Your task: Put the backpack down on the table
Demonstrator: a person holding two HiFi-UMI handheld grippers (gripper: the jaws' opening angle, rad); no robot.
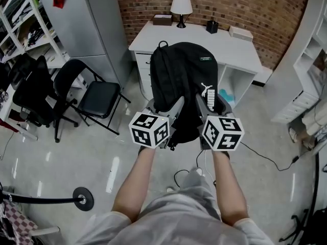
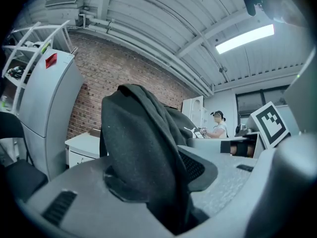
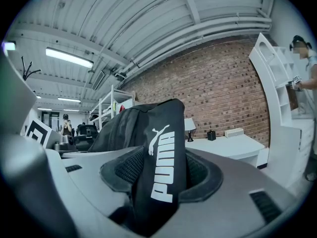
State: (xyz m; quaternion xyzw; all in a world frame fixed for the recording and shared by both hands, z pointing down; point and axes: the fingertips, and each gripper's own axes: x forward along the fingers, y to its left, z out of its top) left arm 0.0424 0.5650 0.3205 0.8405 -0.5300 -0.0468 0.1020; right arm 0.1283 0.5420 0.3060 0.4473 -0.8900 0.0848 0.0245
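A black backpack (image 1: 181,78) with a white logo hangs upright between me and the white table (image 1: 242,50); in the head view its top overlaps the table's front edge. My left gripper (image 1: 172,112) is shut on the plain black left shoulder strap (image 2: 143,172), which runs up between its jaws. My right gripper (image 1: 205,110) is shut on the right strap (image 3: 161,175), the one with white lettering. In the gripper views, the left gripper (image 2: 166,205) and the right gripper (image 3: 148,207) each pinch their strap between dark pads. Both point about level toward the table.
On the table stand a lamp (image 1: 181,6), a brown box (image 1: 162,19), a black cup (image 1: 212,26) and a white box (image 1: 240,32). Black chairs (image 1: 94,96) and a grey cabinet (image 1: 82,24) stand at left, white shelves (image 1: 306,86) at right. A cable (image 1: 265,160) lies on the floor.
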